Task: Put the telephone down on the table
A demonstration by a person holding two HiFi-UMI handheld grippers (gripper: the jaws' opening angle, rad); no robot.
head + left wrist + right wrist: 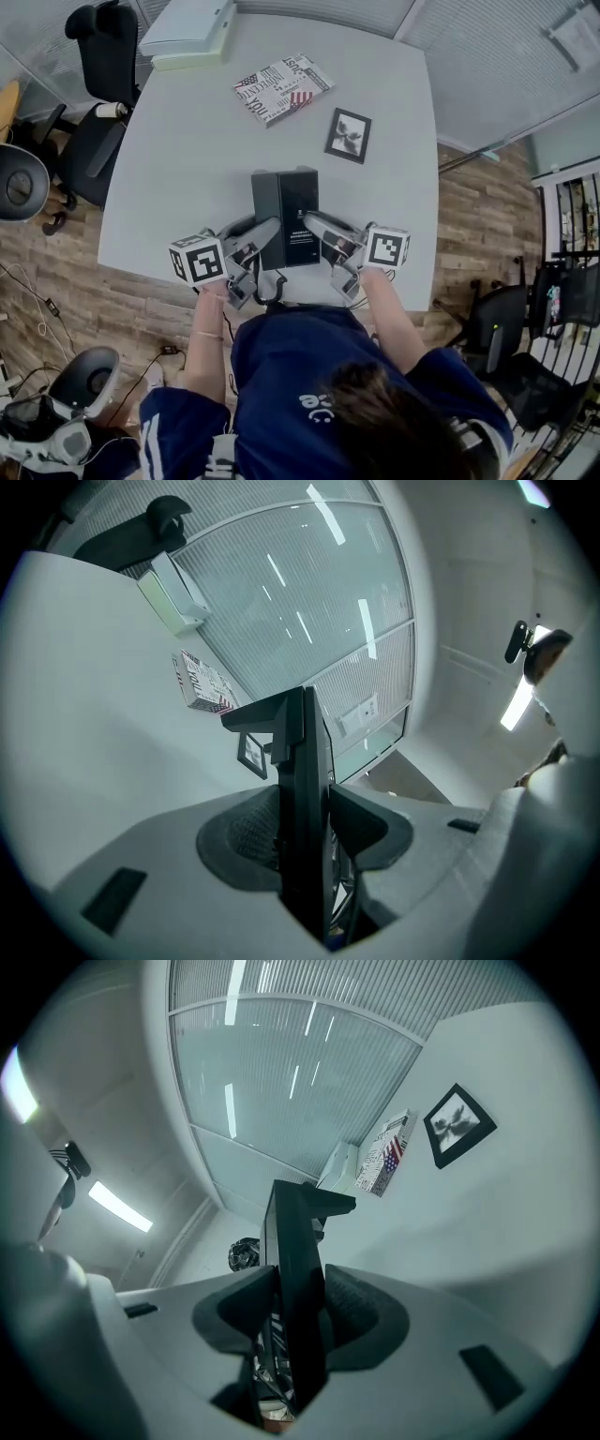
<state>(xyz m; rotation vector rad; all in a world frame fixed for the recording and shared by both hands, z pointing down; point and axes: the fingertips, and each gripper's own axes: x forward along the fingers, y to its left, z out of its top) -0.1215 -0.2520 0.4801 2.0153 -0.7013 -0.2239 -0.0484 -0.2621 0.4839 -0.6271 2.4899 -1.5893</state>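
The black telephone (286, 217) is held over the near middle of the white table (169, 187); whether it touches the top I cannot tell. My left gripper (260, 239) is shut on the telephone's left side and my right gripper (321, 231) on its right side. The left gripper view has the telephone (306, 780) edge-on, pressed between the two pads of that gripper (305, 832). Seen from the right gripper (298, 1321), the telephone (300, 1269) is again a thin black slab clamped between the pads. A dark cord (272, 292) hangs below it near the table edge.
A magazine (281, 89) and a framed picture (348, 135) lie farther back on the table. A pale device (187, 33) sits at the far left corner. A black office chair (103, 84) stands left of the table. The person stands at the near edge.
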